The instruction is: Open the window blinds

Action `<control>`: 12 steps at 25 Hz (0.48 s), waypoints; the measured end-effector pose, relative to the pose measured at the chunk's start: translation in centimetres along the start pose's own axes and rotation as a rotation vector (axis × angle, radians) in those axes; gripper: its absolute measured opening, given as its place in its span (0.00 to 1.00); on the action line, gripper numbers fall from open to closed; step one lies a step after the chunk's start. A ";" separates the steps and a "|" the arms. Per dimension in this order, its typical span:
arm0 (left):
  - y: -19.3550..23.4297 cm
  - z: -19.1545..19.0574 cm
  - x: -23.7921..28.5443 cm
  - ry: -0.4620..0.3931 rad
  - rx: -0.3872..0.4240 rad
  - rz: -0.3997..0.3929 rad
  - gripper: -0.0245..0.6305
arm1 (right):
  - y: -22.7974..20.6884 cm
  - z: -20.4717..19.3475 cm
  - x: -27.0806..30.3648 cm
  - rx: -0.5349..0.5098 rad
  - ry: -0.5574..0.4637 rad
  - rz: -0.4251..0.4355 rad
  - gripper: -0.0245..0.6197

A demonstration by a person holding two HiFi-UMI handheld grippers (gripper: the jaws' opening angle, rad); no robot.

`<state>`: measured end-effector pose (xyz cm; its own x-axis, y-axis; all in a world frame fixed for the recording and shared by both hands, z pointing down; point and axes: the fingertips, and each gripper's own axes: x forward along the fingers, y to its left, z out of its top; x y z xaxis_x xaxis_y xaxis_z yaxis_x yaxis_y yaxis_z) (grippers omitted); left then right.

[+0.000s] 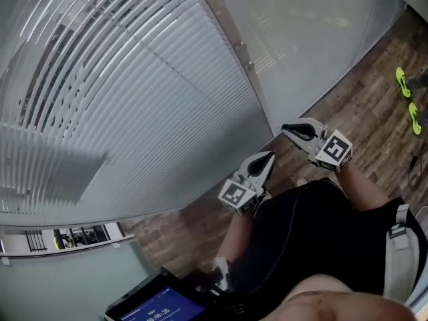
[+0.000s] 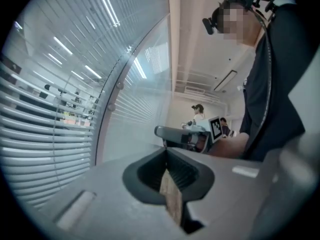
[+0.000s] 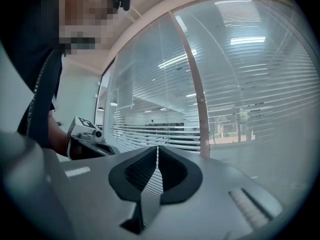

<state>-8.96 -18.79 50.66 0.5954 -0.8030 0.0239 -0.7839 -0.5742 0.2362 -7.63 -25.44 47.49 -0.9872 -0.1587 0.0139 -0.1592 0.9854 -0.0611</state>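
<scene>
Right gripper view looks along the right gripper [image 3: 157, 150]: its jaws are pressed together with nothing between them, only a thin slit below the tips. Left gripper view shows the left gripper [image 2: 167, 153] the same way, jaws together and empty.

From the head view, both are held in front of the person's black-shirted torso [image 1: 314, 239]. The left gripper [image 1: 270, 156] is nearer the body and the right gripper [image 1: 287, 130] is just beyond it to the right. Both tips point toward the foot of the glass wall, and neither touches it.

The window blinds [image 1: 120, 79] fill the large pane to the far left, well apart from both grippers. Dark gaps show between the slats at the upper left, while the lower slats read as a pale sheet. A pale upright post [image 1: 235, 49] divides this pane from the right one. Wooden floor [image 1: 361, 105] runs along the base, with yellow-green shoes [image 1: 402, 82] at the far right. A blue-lit screen [image 1: 164, 307] sits near the bottom edge.
</scene>
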 end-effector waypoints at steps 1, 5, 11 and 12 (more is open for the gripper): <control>0.1 0.0 -0.1 -0.007 0.000 0.009 0.04 | 0.2 -0.2 -0.2 0.000 -0.003 0.010 0.06; -0.2 0.2 -0.2 0.011 0.005 0.038 0.04 | 0.7 -0.9 -1.1 -0.023 -0.005 0.019 0.05; 0.6 0.1 -0.3 -0.011 0.016 0.066 0.04 | 0.2 -2.4 -0.6 -0.018 0.020 0.021 0.05; 0.5 0.1 -0.2 -0.010 0.015 0.071 0.04 | 0.1 -2.5 -0.6 -0.018 0.025 0.018 0.05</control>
<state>-9.49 -18.96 50.73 0.5369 -0.8431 0.0306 -0.8264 -0.5183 0.2198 -7.03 -25.05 49.93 -0.9896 -0.1391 0.0375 -0.1407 0.9891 -0.0439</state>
